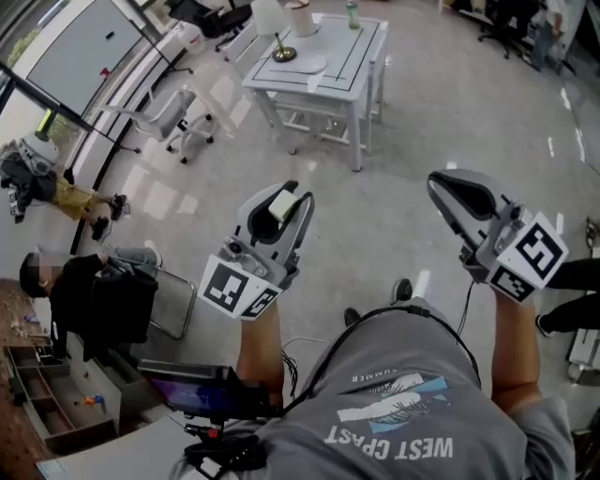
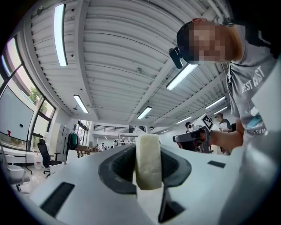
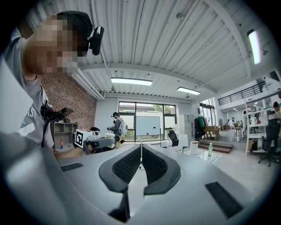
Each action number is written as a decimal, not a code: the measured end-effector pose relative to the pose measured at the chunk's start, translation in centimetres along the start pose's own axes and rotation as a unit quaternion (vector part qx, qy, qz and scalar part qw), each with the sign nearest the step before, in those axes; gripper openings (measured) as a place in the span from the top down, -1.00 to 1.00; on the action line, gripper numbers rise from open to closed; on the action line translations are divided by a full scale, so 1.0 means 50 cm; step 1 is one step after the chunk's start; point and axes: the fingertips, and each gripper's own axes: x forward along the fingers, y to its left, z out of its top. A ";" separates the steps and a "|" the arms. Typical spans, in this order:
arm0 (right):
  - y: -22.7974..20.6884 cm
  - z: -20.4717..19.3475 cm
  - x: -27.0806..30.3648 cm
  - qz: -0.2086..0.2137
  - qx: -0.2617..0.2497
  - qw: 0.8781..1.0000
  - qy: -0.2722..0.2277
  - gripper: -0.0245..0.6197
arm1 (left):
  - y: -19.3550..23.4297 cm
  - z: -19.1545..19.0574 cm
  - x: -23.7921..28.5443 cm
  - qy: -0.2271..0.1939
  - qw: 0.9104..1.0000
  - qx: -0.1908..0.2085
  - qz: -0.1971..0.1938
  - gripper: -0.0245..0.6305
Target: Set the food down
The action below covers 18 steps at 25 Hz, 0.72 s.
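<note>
Items, left to right.

- Office chair (image 1: 176,117): white, on the grey floor, far left.
- Left gripper (image 1: 286,199): held up in front of the person, jaws partly apart and pressed against both sides of a pale cream food piece (image 1: 279,208). The piece stands on edge between the pads (image 2: 118,165), in the air and well apart from any surface.
- White table (image 1: 352,56): beyond, carrying a lamp (image 1: 277,33) and a green bottle (image 1: 352,14).
- Right gripper (image 1: 445,187): raised, jaws closed together with nothing between them.

Open lab hall, white table (image 1: 349,58), office chairs (image 1: 178,120)
</note>
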 end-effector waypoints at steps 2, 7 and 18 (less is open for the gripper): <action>-0.020 0.000 0.006 0.018 0.006 1.000 0.001 0.90 | 0.005 -0.007 0.017 0.007 1.000 -0.004 0.015 0.61; -0.105 -0.008 0.062 0.029 0.007 0.999 -0.013 0.90 | 0.067 -0.047 0.099 0.019 1.000 -0.011 0.010 0.61; -0.303 -0.031 0.101 0.092 0.028 0.995 -0.024 0.90 | 0.122 -0.113 0.289 0.044 0.998 -0.003 0.048 0.61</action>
